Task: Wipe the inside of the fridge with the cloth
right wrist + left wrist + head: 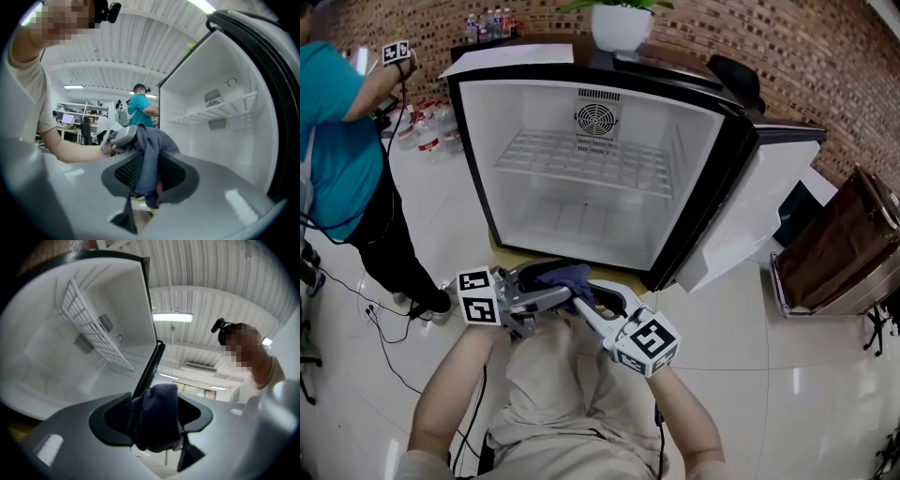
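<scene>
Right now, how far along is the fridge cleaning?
Barely begun. Done: the fridge door stands open. In hand: the right gripper is shut on the dark cloth, and the left gripper has its open jaws around it, both just outside the fridge. Left: all the wiping; the cloth has not yet reached the inner walls or wire shelf.

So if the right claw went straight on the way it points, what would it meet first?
Beyond the cloth it grips, most likely the left claw, close ahead, though depth is unclear; the fridge lies off to its right.
</scene>
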A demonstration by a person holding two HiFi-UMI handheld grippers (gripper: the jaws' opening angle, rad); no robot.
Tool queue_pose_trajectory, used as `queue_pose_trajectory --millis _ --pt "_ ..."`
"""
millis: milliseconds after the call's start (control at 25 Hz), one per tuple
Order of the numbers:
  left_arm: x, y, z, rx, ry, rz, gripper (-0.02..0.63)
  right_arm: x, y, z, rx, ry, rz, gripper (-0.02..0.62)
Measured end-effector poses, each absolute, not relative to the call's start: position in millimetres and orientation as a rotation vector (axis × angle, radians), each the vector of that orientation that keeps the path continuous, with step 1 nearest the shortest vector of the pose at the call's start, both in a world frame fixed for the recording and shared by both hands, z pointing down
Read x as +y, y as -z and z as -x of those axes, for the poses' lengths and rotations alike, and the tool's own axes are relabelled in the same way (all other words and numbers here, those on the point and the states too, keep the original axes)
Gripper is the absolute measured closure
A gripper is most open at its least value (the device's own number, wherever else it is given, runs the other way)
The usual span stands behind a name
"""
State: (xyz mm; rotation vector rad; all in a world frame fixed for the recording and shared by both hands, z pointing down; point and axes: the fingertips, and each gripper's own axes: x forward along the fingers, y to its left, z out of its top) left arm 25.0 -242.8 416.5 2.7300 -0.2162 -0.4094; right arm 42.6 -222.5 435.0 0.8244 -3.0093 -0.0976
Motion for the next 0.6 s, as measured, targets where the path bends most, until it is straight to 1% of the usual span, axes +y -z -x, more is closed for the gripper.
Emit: queue_pose_trajectory --millis 40,80,160,280,400,440,600 --pt "-250 -416 -19 -0.341 0.402 -2.749 0.32 -227 -431 -44 -2.995 0.127 -0.873 0.505" --pt "-257 -416 -10 -0.469 0.405 -2.764 0.31 -233 -427 -45 -2.966 0.176 -0.935 0.506" --pt "-267 -415 12 -0.72 0.42 -2.775 0.312 -251 -416 -45 -2.864 0.324 -1.088 0.508" --pt "-283 -417 53 -1.068 0.44 -2.685 0.451 -289 -400 -38 -2.675 0.548 -1.275 0.508" --pt "-297 -422 90 -1.312 0.42 -2.544 0.582 -336 -390 -21 -2.529 0.643 -1.366 0.508" --pt "-299 -422 99 -1.363 0.407 -2.517 0.606 -354 -388 -14 -2.484 0.663 -1.386 0.508" --pt "-298 -423 113 -1.476 0.324 -2.51 0.606 -428 -393 16 -2.315 0.74 -1.435 0.506"
